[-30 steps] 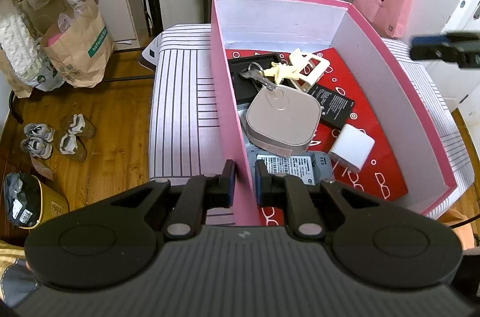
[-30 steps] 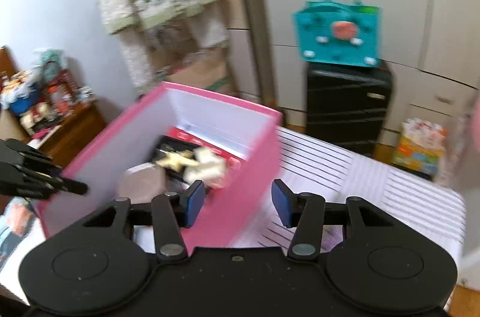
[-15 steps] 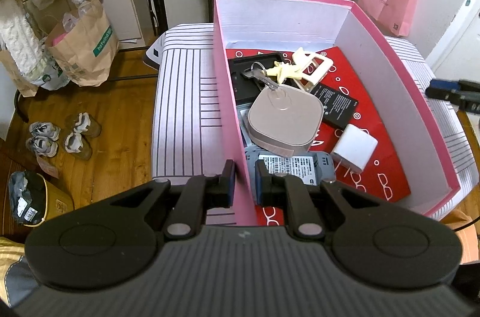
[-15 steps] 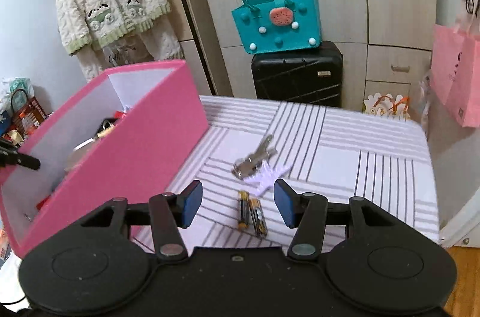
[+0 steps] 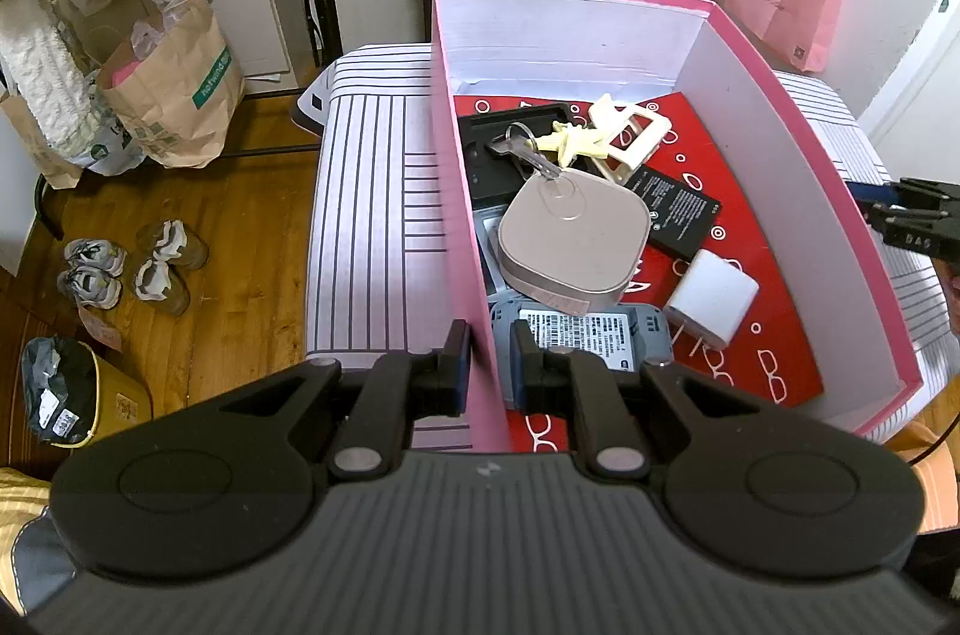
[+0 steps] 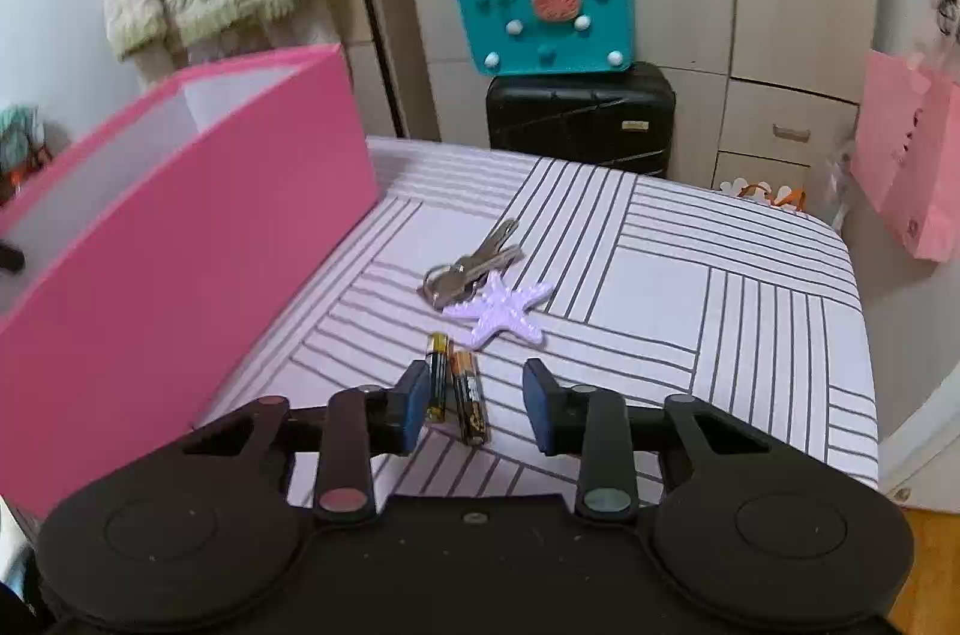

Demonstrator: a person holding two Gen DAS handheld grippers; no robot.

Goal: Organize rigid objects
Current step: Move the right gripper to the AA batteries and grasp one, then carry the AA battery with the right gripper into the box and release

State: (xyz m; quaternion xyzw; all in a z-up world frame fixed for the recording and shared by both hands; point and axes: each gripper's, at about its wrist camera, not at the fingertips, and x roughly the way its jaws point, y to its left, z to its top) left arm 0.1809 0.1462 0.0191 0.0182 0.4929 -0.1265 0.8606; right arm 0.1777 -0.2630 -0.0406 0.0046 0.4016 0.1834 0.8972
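Observation:
My left gripper (image 5: 487,365) is shut on the near left wall of the pink box (image 5: 798,167). Inside lie a beige square device (image 5: 570,245), a white charger (image 5: 711,299), a black battery pack (image 5: 675,209), a grey battery pack (image 5: 582,335) and keys with a yellow starfish (image 5: 570,143). To the right of the box (image 6: 180,227), my right gripper (image 6: 477,395) hangs low over two AA batteries (image 6: 468,395). Its jaws are closing, with both batteries between them and the right pad still apart from them. Keys with a purple starfish (image 6: 501,311) lie just beyond.
The striped tabletop (image 6: 690,287) ends close on the right and front. A teal bag (image 6: 540,17) sits on a black suitcase (image 6: 579,119) behind the table. A pink paper bag (image 6: 906,167) hangs at the right. Shoes (image 5: 120,269) and a brown paper bag (image 5: 174,95) are on the floor at left.
My right gripper swung from over the box to the right and down onto the table by the two batteries, and its jaws narrowed. The left gripper kept its hold on the box wall.

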